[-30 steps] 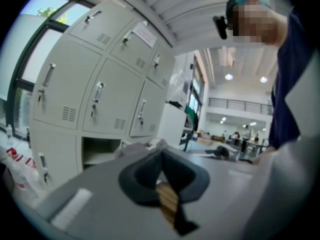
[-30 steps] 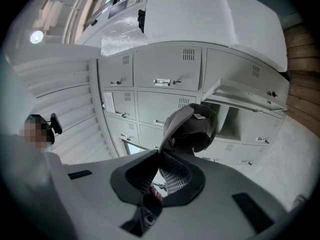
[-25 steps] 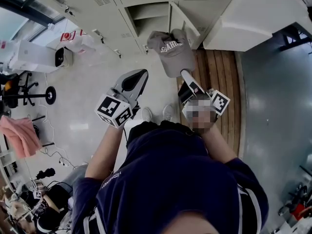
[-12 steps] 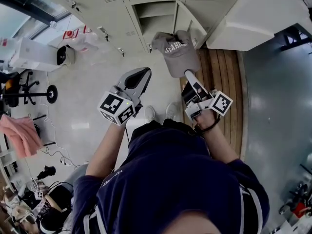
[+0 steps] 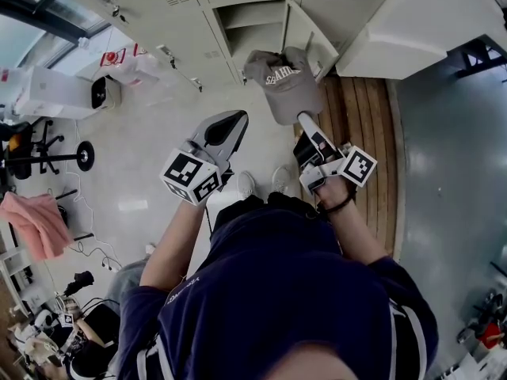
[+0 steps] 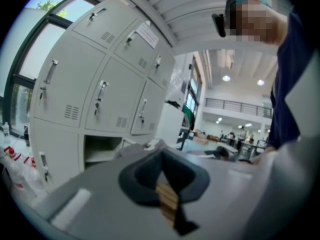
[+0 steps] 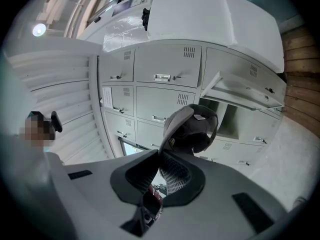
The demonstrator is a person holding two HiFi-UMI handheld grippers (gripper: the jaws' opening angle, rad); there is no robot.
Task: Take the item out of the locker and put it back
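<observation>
A grey baseball cap [image 5: 281, 81] with white lettering hangs in the air in front of the open locker compartment [image 5: 255, 24], whose door [image 5: 307, 36] swings out to the right. My right gripper [image 5: 302, 119] is shut on the cap's brim from below. In the right gripper view the cap [image 7: 192, 129] shows its dark inside just past my right gripper [image 7: 161, 152], with the open compartment [image 7: 237, 119] behind it. My left gripper [image 5: 228, 123] is held lower left of the cap, apart from it. In its own view my left gripper [image 6: 162, 153] is shut with nothing in it.
Rows of shut grey lockers [image 5: 166, 6] line the far wall. A wooden floor strip [image 5: 360, 117] runs along the right beside a white cabinet [image 5: 412, 30]. A white box [image 5: 63, 89], an office chair [image 5: 40, 149] and a pink cloth [image 5: 32, 222] stand at the left.
The cap and both grippers have stayed almost where they were, shifting only slightly in the view. The grip on the brim is unchanged.
</observation>
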